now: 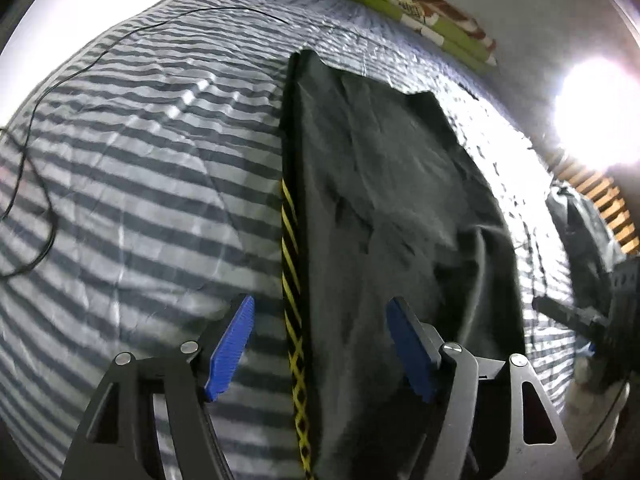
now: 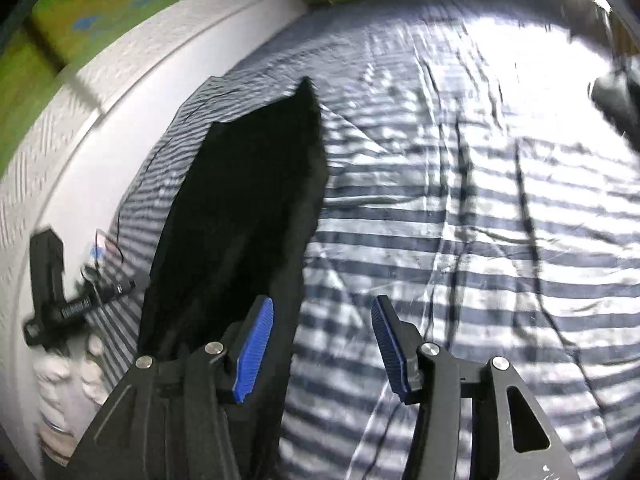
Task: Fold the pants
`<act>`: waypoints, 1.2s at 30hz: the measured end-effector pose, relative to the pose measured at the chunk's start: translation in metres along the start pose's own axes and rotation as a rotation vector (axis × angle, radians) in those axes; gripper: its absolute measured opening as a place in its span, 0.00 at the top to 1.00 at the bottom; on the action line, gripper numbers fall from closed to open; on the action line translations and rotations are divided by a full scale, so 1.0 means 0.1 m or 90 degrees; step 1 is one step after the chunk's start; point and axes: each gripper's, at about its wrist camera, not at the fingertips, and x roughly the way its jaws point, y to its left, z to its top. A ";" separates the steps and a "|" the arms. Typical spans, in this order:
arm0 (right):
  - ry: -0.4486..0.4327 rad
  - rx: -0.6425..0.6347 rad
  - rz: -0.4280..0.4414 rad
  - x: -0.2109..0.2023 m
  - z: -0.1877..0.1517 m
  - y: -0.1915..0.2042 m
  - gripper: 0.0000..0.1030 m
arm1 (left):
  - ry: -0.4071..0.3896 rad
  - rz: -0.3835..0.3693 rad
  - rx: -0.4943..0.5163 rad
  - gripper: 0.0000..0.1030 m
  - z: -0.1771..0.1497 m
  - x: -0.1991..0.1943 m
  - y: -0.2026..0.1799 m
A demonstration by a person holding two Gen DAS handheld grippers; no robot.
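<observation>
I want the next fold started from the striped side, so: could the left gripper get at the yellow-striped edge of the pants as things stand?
Probably yes. The left gripper is open, and the yellow-striped edge of the pants runs between its fingers on the striped bedsheet, with nothing lying over it.

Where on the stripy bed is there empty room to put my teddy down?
Bare striped bedsheet lies left of the dark pants with the yellow-patterned side stripe, up to the thin black cable. More lies right of the pants in the right view. It is crowded by the green and brown folded blanket.
</observation>
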 end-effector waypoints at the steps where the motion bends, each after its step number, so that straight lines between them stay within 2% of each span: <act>1: 0.011 0.026 0.019 0.07 0.04 -0.08 0.54 | 0.006 -0.001 0.000 0.28 0.00 0.05 0.01; 3: 0.029 0.055 0.050 0.19 0.10 -0.17 0.54 | 0.008 -0.012 -0.005 0.23 0.02 0.09 0.04; 5: 0.029 0.061 0.074 0.26 0.12 -0.15 0.54 | 0.005 -0.032 -0.016 0.23 0.04 0.08 0.07; 8: 0.037 0.033 0.081 0.31 0.16 -0.06 0.54 | -0.001 -0.039 -0.028 0.23 0.08 0.12 0.10; 13: 0.044 0.020 0.096 0.39 0.18 0.01 0.54 | -0.012 -0.035 -0.003 0.26 0.10 0.16 0.03; 14: 0.043 0.016 0.097 0.41 0.18 0.03 0.54 | -0.013 -0.035 -0.002 0.31 0.09 0.15 0.03; 16: 0.043 0.013 0.101 0.42 0.19 0.03 0.54 | -0.010 -0.045 -0.006 0.52 0.09 0.15 0.06; 17: 0.042 0.013 0.103 0.43 0.20 0.04 0.54 | -0.004 -0.054 -0.013 0.66 0.09 0.16 0.08; 21: 0.043 0.017 0.122 0.47 0.23 0.04 0.55 | -0.003 -0.052 0.006 0.73 0.06 0.16 0.05; 23: 0.046 0.016 0.126 0.50 0.24 0.05 0.59 | -0.002 -0.058 0.003 0.94 0.06 0.16 0.05; 24: 0.047 0.018 0.131 0.51 0.25 0.05 0.63 | -0.001 -0.068 -0.003 0.95 0.06 0.16 0.06; 25: 0.053 0.021 0.138 0.54 0.25 0.05 0.73 | -0.003 -0.074 -0.009 0.95 0.05 0.16 0.07; 30: 0.063 0.029 0.161 0.60 0.22 0.04 0.93 | -0.014 -0.109 -0.028 0.96 0.06 0.09 0.07; 36: 0.041 0.041 0.207 0.48 0.23 0.05 0.96 | -0.050 -0.182 -0.052 0.97 0.10 -0.22 0.07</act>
